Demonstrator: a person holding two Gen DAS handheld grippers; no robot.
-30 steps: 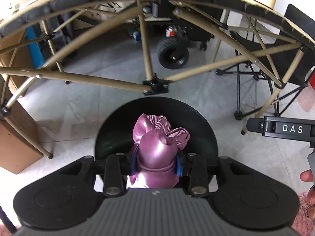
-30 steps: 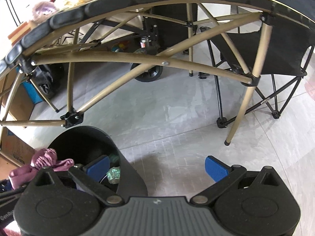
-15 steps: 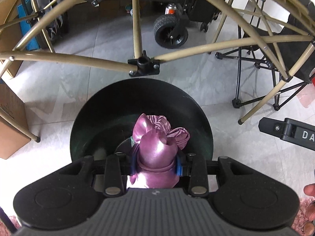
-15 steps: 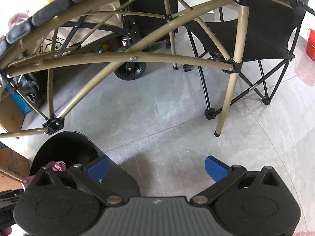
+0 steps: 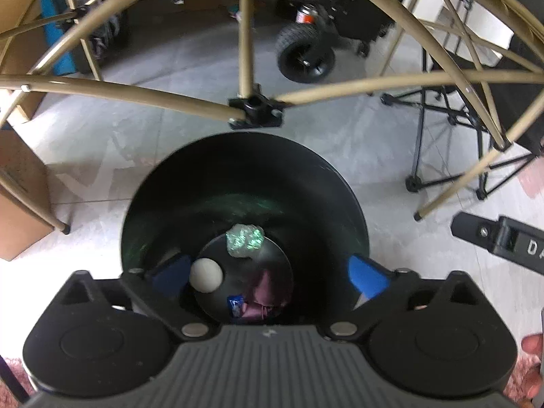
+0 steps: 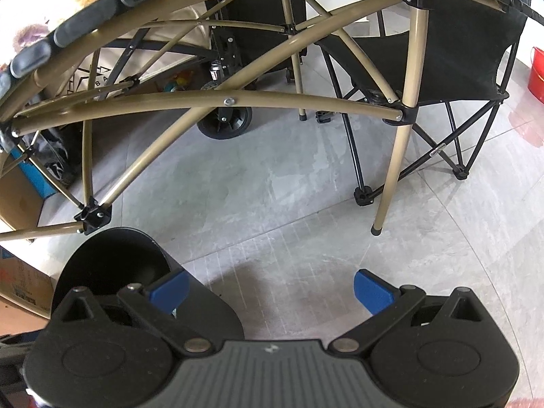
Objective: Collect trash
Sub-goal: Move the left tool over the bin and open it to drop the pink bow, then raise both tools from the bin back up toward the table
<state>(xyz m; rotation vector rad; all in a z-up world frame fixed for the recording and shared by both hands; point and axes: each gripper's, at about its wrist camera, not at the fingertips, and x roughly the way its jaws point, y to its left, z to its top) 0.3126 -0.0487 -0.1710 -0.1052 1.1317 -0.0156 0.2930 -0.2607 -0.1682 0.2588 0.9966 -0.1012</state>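
Released since the earlier frames: the purple wrapper (image 5: 268,292), then pinched between the left gripper's blue pads, now lies at the bottom of the black bin (image 5: 343,183). The left gripper (image 5: 268,272) has just been opening; its jaws stand spread wide with nothing between them.

Left wrist view:
- Left gripper: poised over the bin's mouth, pointing steeply down into it, pads well apart.
- Black bin: round, standing on the grey tiled floor (image 5: 374,156), just beside a tan table frame (image 5: 119,88).
- Bin contents: purple wrapper, crumpled, at the near edge of the bottom; a small blue scrap (image 5: 235,303) touching it; a white ball (image 5: 206,275) to the left; a green foil wad (image 5: 245,240) at the far side.
- Right gripper: part of its black body at the right edge, with fingertips of a hand (image 5: 532,346) below.

Right wrist view:
- Right gripper (image 6: 270,289): blue pads spread, nothing between them, over bare floor.
- Black bin: lower left, partly hidden behind the left finger; contents not visible.
- Background: tan table frame, a black folding chair (image 6: 459,68), a red bucket (image 6: 537,71) at the right edge.
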